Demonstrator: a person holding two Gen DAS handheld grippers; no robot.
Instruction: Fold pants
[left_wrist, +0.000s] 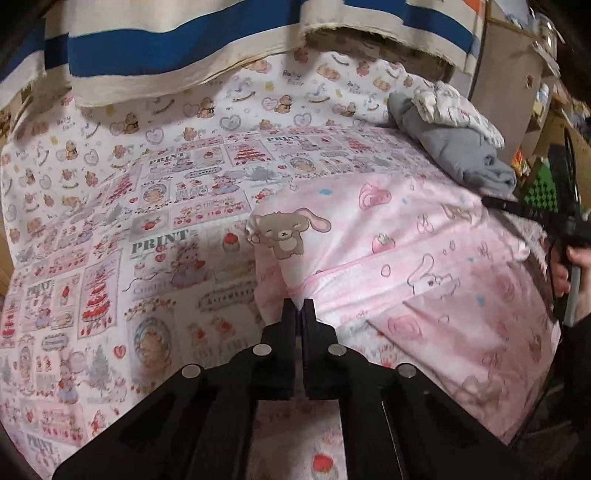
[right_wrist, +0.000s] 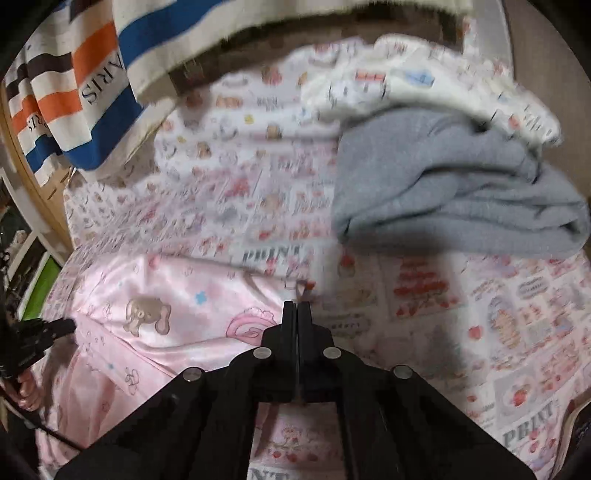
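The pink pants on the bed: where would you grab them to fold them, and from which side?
Grab the pink pants at a thin outer edge or corner, coming from above and slightly outside. They lie flat on the bedsheet, so only edges give the tongs a lip to pinch. The left tongs already meet such an edge.

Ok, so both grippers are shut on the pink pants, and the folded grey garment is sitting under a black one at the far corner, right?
Not quite. The folded grey garment lies under a white printed one, not a black one; the right wrist view shows it best. The rest holds: the left gripper and right gripper are each closed on an edge of the pink pants.
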